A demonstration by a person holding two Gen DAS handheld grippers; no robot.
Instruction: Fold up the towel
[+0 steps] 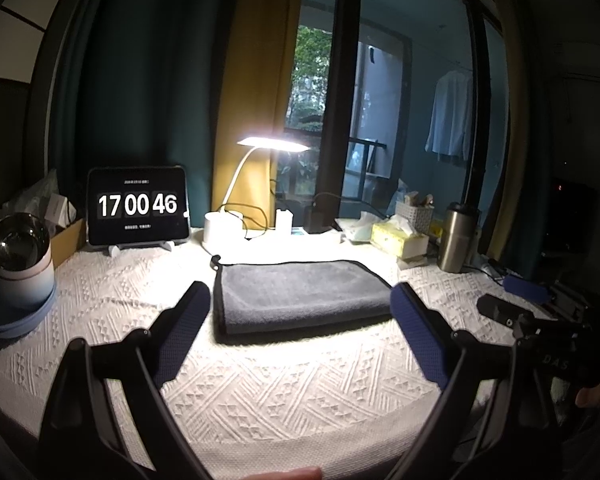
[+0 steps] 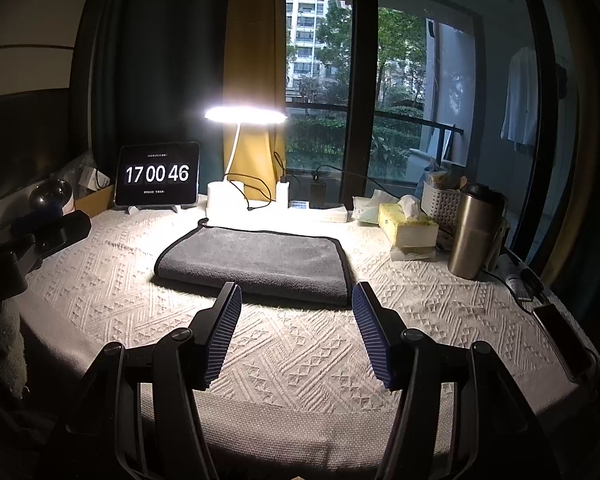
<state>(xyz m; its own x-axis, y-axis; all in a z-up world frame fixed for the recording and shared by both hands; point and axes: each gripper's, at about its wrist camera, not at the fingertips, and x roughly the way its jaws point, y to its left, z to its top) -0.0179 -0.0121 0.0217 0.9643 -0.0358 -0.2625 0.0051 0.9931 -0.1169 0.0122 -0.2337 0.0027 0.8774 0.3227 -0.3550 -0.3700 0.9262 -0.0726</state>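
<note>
A grey towel (image 1: 300,296) with black trim lies folded flat on the white knitted tablecloth (image 1: 260,384), in the middle under the lamp; it also shows in the right wrist view (image 2: 256,264). My left gripper (image 1: 300,292) is open and empty, its blue pads held apart in front of the towel's near edge. My right gripper (image 2: 296,292) is open and empty, just short of the towel's near right corner. The right gripper shows at the right edge of the left wrist view (image 1: 540,320), and the left gripper at the left edge of the right wrist view (image 2: 40,236).
At the back stand a tablet clock (image 1: 138,206), a lit white desk lamp (image 1: 224,228), a yellow tissue box (image 2: 408,226), a white basket (image 2: 442,202) and a steel tumbler (image 2: 474,232). A cup (image 1: 20,264) sits far left. A phone (image 2: 560,336) lies at the right edge.
</note>
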